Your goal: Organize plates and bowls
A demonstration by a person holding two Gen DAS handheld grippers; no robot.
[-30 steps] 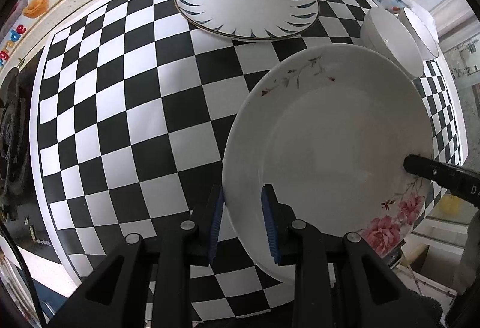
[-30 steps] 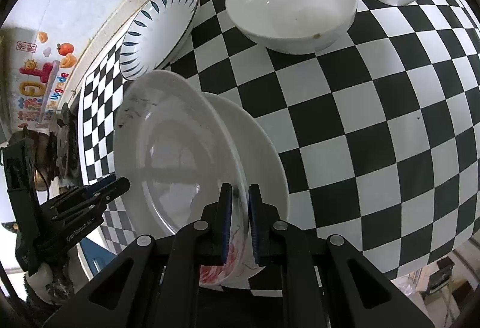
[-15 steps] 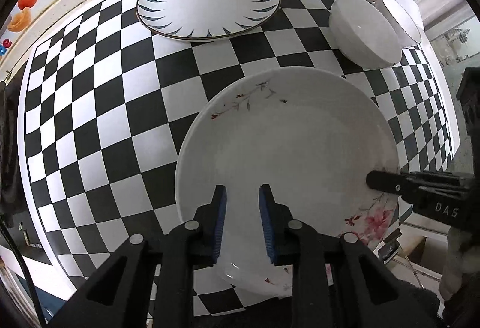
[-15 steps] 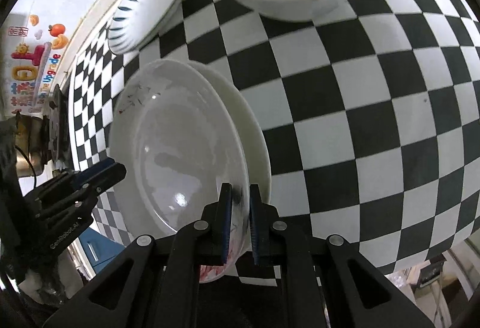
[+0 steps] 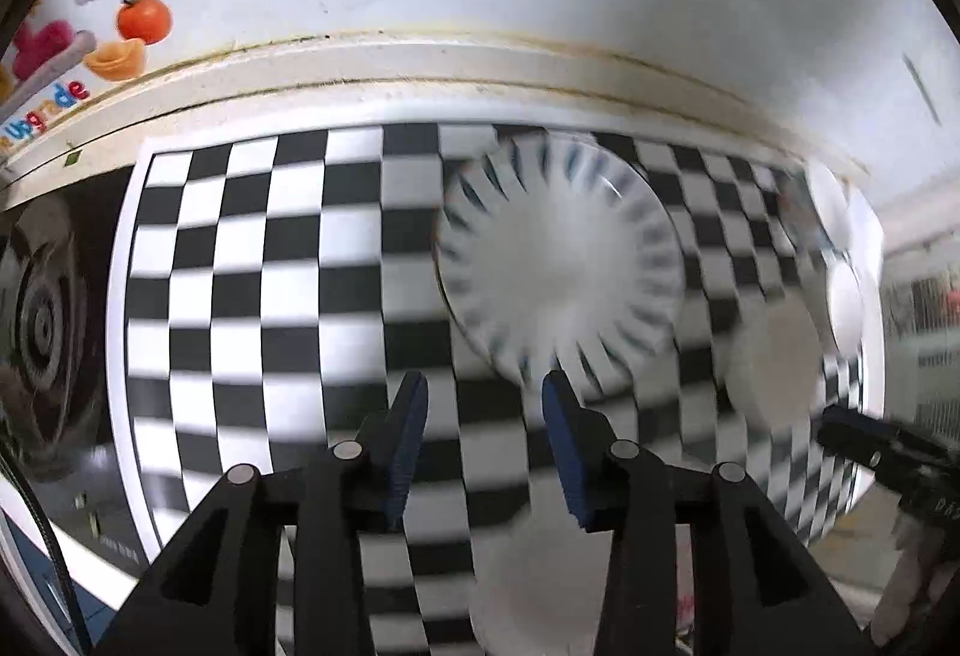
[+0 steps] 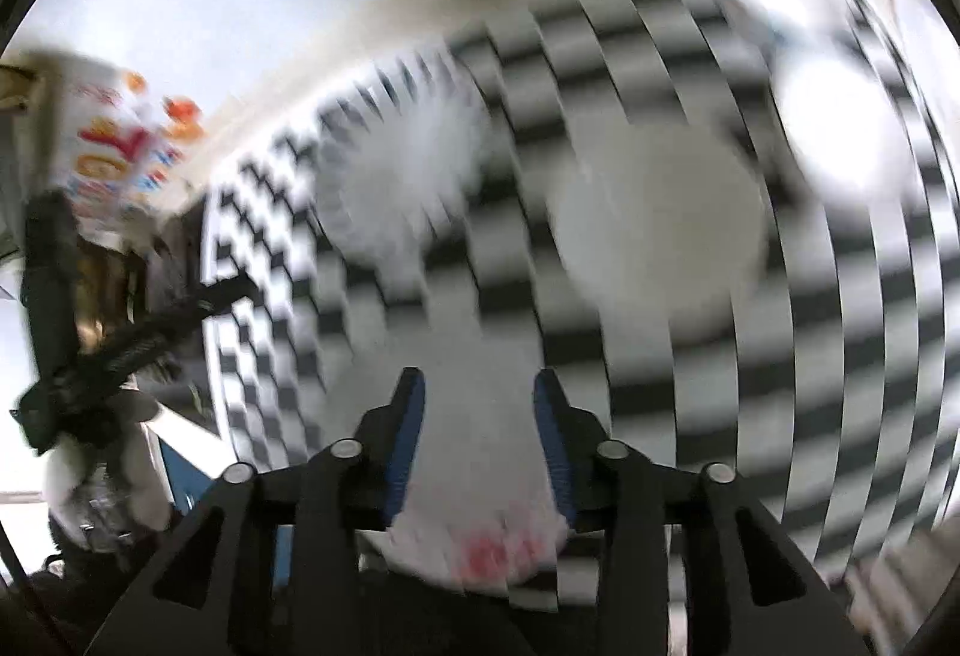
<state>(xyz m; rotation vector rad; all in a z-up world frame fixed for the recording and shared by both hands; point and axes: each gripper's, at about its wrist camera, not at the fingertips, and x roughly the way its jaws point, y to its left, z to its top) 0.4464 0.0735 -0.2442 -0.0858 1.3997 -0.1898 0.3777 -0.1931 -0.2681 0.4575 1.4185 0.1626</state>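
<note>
Both views are motion-blurred. My left gripper [image 5: 485,413] is open and empty above the checkered counter [image 5: 252,296]. The white flowered plate [image 5: 528,578] lies on the counter just below and in front of it. The blue-leaf plate [image 5: 558,266] lies further back, near the wall. My right gripper [image 6: 478,416] is open, with the flowered plate [image 6: 480,476] lying on the counter beneath its jaws, apart from them. The blue-leaf plate [image 6: 402,170] is a blur at back left. A white bowl [image 6: 654,230] stands ahead to the right.
More white bowls stand at the right end of the counter [image 5: 774,356], [image 5: 843,296], [image 6: 840,116]. A stove burner [image 5: 42,320] lies left of the counter. The wall with fruit stickers [image 5: 129,32] runs along the back. The right gripper shows in the left wrist view [image 5: 888,452].
Both grippers opened and let go of the flowered plate, which now lies on the counter. Both have pulled back and tilted up, blurring the views.
</note>
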